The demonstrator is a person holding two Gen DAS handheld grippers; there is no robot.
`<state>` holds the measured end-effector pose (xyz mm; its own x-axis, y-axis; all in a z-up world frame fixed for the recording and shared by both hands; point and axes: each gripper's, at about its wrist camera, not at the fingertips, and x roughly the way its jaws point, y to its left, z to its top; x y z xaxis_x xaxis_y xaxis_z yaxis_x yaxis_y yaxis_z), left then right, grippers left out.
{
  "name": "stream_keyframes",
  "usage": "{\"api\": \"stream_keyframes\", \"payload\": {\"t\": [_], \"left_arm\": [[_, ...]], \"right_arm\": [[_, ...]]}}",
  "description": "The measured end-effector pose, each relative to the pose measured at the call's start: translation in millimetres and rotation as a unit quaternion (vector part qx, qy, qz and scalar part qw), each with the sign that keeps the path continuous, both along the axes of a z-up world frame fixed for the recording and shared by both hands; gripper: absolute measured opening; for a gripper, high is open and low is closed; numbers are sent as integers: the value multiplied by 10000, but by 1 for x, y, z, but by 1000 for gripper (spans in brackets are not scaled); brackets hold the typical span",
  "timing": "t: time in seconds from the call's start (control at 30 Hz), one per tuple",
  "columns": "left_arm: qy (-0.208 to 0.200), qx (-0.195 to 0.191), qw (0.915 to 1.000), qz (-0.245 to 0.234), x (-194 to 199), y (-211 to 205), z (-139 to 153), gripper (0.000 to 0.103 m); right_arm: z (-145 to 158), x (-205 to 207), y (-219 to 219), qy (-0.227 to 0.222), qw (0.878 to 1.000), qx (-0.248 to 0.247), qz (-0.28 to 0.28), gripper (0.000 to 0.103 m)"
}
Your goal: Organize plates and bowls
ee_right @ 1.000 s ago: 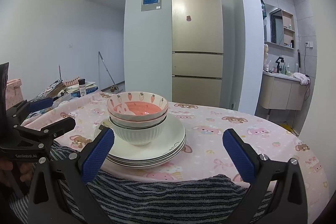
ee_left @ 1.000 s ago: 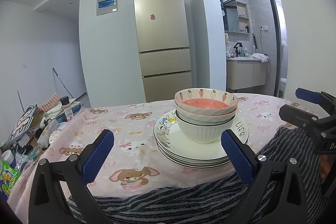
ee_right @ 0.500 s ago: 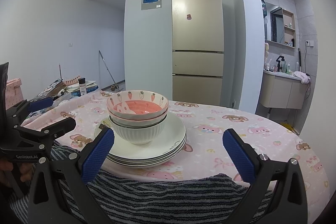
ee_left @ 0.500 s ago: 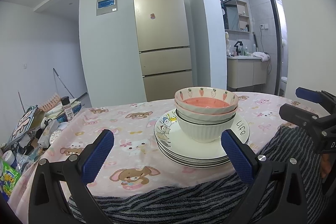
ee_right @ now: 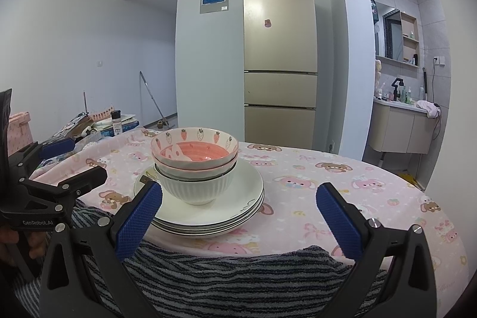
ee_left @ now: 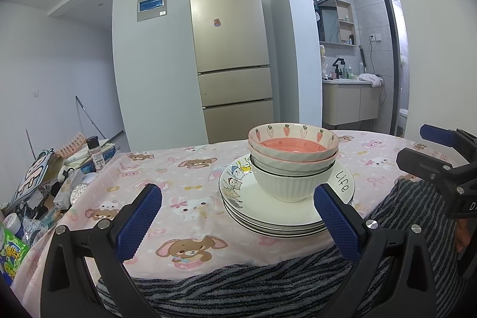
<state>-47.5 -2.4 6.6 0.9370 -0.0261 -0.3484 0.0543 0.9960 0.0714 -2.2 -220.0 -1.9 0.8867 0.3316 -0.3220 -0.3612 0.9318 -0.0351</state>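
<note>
A stack of white plates [ee_left: 268,216] [ee_right: 241,198] rests on the pink cartoon tablecloth [ee_left: 179,178] [ee_right: 342,192]. On the plates sits a white ribbed bowl [ee_left: 289,187] [ee_right: 196,189], and nested in it are pink strawberry-pattern bowls [ee_left: 293,145] [ee_right: 195,151]. My left gripper [ee_left: 238,216] hangs open in front of the stack, nothing between its blue pads. My right gripper [ee_right: 238,216] is open too, with the stack just beyond its left finger. Each gripper also shows at the edge of the other's view.
Clutter of bottles, boxes and snack packs [ee_left: 44,184] crowds the table's left edge. A striped grey towel [ee_left: 268,288] [ee_right: 238,273] lies along the near edge. A gold fridge [ee_left: 232,55] stands behind, and a bathroom vanity [ee_left: 351,103] at the right.
</note>
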Motion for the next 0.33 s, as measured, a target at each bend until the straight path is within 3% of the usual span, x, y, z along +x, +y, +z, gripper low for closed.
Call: {"api": "stream_keyframes", "payload": {"t": [0.33], "left_arm": [[26,17,10000,-1,1,1,0,103]], "right_arm": [[0,0,0,2,10000,-4,1,103]]}}
